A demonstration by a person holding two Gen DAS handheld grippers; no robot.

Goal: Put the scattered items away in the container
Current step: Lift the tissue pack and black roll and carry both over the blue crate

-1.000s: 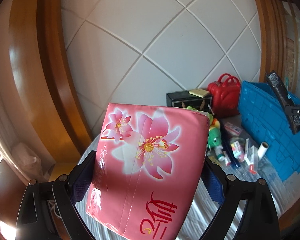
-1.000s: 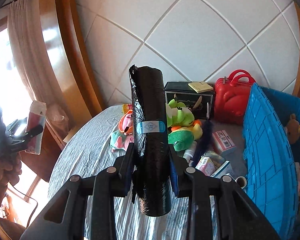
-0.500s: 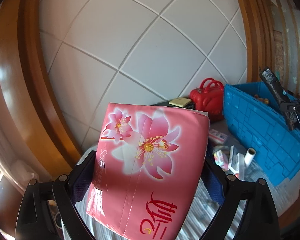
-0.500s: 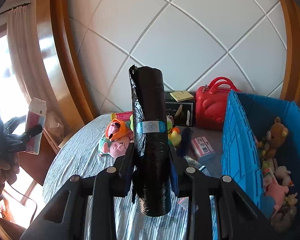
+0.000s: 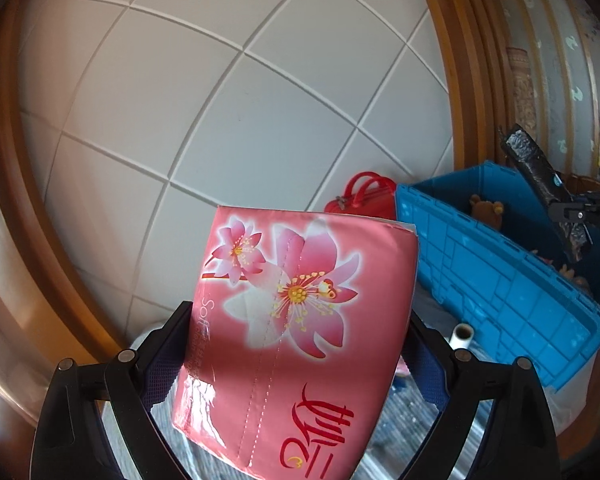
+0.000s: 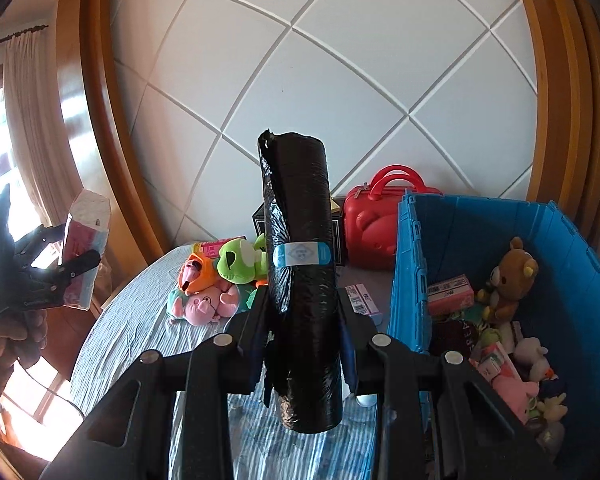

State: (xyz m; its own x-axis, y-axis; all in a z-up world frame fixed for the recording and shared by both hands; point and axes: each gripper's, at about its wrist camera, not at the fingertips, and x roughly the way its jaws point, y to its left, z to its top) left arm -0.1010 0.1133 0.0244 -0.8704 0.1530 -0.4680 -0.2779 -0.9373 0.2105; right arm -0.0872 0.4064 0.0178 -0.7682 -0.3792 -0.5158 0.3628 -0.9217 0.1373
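Note:
My left gripper [image 5: 296, 356] is shut on a pink tissue pack [image 5: 296, 320] printed with flowers, held up in the air left of the blue crate [image 5: 496, 280]. My right gripper [image 6: 302, 316] is shut on a black roll of bags [image 6: 300, 272] with a pale blue label, held upright beside the blue crate [image 6: 410, 272]. The crate holds a brown teddy bear [image 6: 508, 276], small boxes and several soft toys. In the left wrist view the black roll [image 5: 540, 176] hangs over the crate's far side. In the right wrist view the left gripper [image 6: 66, 264] with the tissue pack [image 6: 86, 248] is at far left.
On the striped tablecloth [image 6: 140, 320] lie a green frog plush [image 6: 240, 260], an orange toy [image 6: 194, 276] and a pink pig plush [image 6: 208, 304]. A red toy suitcase [image 6: 380, 228] and a black box [image 6: 338, 236] stand at the back by the white tiled wall. A white roll [image 5: 462, 336] lies by the crate.
Both grippers have travelled to the right with their loads. The crate's inside has come into the right wrist view, and the scattered toys have slid left or out of the left wrist view.

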